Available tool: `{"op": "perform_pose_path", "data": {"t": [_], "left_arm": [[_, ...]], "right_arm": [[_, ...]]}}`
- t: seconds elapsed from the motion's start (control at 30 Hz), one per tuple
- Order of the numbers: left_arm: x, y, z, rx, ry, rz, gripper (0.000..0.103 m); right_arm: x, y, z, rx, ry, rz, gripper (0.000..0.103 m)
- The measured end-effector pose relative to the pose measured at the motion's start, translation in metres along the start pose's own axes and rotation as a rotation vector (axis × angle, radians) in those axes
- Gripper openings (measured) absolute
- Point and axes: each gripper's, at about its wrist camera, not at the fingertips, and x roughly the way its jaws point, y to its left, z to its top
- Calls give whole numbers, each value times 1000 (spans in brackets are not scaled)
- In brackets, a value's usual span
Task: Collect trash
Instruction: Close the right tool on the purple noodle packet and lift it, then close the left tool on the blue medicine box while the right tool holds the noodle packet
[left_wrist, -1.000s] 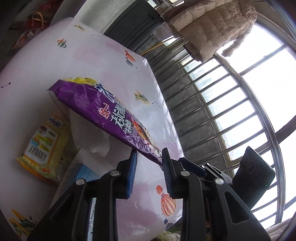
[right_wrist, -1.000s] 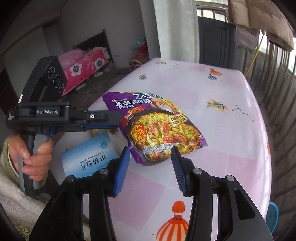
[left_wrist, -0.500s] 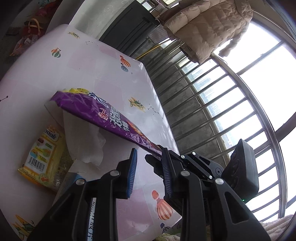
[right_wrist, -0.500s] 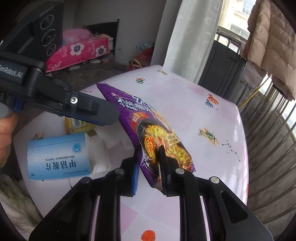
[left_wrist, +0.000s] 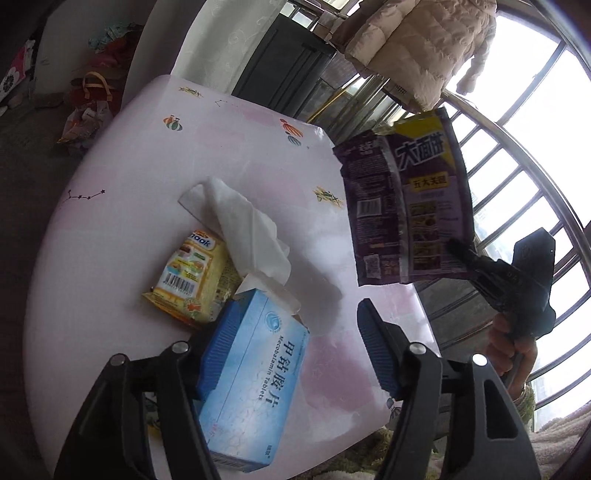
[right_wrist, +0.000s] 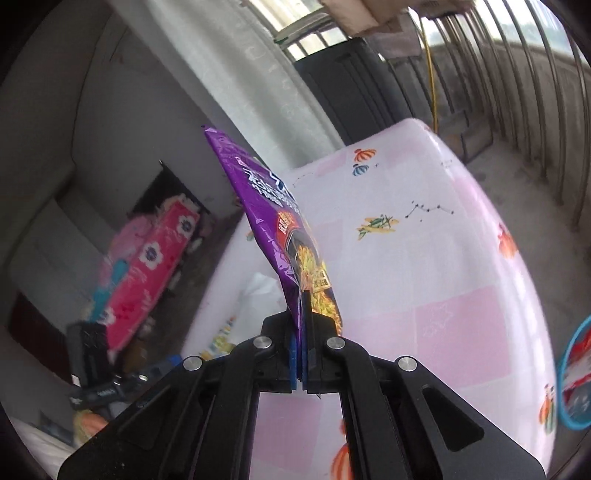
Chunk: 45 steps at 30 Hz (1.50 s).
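Observation:
My right gripper (right_wrist: 301, 354) is shut on the lower edge of a purple noodle wrapper (right_wrist: 273, 221), which it holds upright above the pink table (right_wrist: 424, 258). In the left wrist view the wrapper (left_wrist: 406, 206) hangs at the right with the right gripper (left_wrist: 457, 246) clamped on its bottom corner. My left gripper (left_wrist: 295, 354) is low over the table's near edge and its jaws are opening. A blue tablet box (left_wrist: 255, 387) lies between them, close to the left pad, and neither pad presses on it. Beyond the box lie a white tissue (left_wrist: 247, 229) and a yellow snack wrapper (left_wrist: 192, 280).
A blue-rimmed bin (right_wrist: 576, 373) with something red inside stands beside the table at the right. Window bars (left_wrist: 517, 177) and a hanging padded coat (left_wrist: 424, 44) lie past the far right edge of the table. A pink flowered bed (right_wrist: 147, 258) is at the left.
The right gripper shut on the purple wrapper, lifted it off the table and rolled it upright. The left gripper widened its jaws and swung over the blue box.

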Motion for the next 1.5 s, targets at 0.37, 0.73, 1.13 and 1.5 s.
{"op": "perform_pose_path", "data": {"t": [0.37, 0.73, 1.13, 1.5], "left_arm": [[28, -6, -34, 136, 112, 157, 88], [63, -19, -56, 352, 147, 349, 88], [58, -18, -53, 260, 127, 289, 80], [32, -33, -37, 91, 101, 32, 79]], "right_arm": [[-8, -86, -71, 542, 227, 124, 1], [12, -93, -88, 614, 276, 111, 10], [20, -94, -91, 617, 299, 111, 20], [6, -101, -92, 586, 294, 82, 8]]}}
